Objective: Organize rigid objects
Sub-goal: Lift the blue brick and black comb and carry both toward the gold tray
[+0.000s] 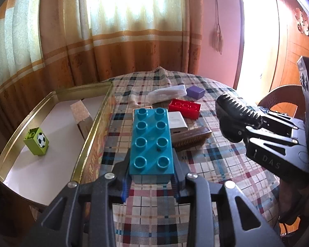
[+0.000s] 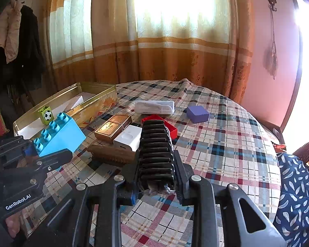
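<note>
Tin, gold-walled, sits at your left on the plaid tablecloth, holding a green football-printed block. Your left gripper clamps a glossy teal eight-stud brick above the cloth beside the tin. Your right gripper pinches a ribbed black object above the table.

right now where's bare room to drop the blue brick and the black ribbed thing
The gold tin has bare white floor between the green soccer cube and the cork block. The plaid tablecloth lies bare right of the purple box. It is crowded mid-table around the red brick, white charger and brown cases.
</note>
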`<state>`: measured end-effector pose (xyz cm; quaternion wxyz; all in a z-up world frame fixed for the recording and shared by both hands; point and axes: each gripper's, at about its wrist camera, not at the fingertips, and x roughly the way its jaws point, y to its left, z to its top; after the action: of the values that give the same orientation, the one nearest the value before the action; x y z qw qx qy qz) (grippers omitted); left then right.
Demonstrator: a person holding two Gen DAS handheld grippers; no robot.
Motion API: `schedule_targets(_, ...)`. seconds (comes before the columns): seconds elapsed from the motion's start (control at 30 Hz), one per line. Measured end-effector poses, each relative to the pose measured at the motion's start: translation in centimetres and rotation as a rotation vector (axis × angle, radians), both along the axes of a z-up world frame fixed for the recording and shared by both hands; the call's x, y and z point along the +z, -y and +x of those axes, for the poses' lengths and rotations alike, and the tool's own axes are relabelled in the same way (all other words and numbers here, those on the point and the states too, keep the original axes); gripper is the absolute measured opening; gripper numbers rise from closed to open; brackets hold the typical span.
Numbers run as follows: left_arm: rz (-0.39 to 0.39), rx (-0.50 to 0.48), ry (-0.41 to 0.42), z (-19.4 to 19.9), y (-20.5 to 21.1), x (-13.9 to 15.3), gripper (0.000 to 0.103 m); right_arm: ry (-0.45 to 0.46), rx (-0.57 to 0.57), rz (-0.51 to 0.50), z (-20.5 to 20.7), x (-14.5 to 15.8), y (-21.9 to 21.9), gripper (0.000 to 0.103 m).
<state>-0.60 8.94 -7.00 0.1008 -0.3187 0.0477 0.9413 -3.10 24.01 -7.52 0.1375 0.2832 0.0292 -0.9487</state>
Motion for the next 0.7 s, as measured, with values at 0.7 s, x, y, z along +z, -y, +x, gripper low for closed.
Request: schedule_targets(0.7, 0.036, 0.007, -0.056, 0.30, 0.47, 0.23, 0.030, -0.037, 0.012, -0.012, 0.50, 0.16, -0.23, 0.030)
